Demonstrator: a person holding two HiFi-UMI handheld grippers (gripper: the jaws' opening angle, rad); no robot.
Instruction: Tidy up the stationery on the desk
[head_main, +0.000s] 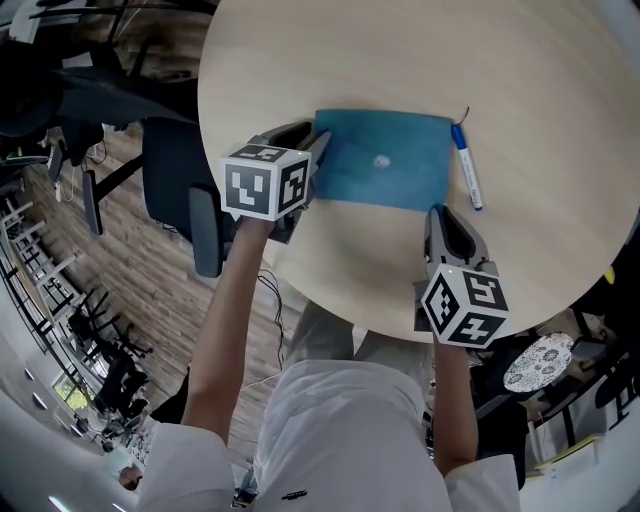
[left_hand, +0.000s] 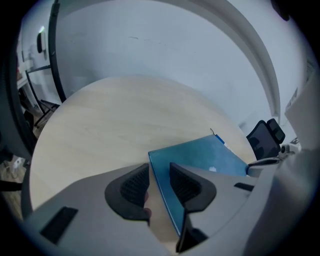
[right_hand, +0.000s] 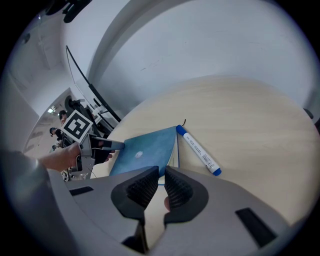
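Notebook (head_main: 385, 160) lies flat on the surface (head_main: 400, 60), a marker (head_main: 466, 165) just beside it. Its left edge is straddled by the left gripper's (left_hand: 159, 170) half-open jaws, unclamped; one jaw is best slipped underneath before closing. The right gripper's (right_hand: 160, 172) jaws are narrow at the near corner, and any pinch cannot be told.

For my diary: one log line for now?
left gripper: open around notebook edge | right gripper: narrow, at notebook corner | marker: beside notebook
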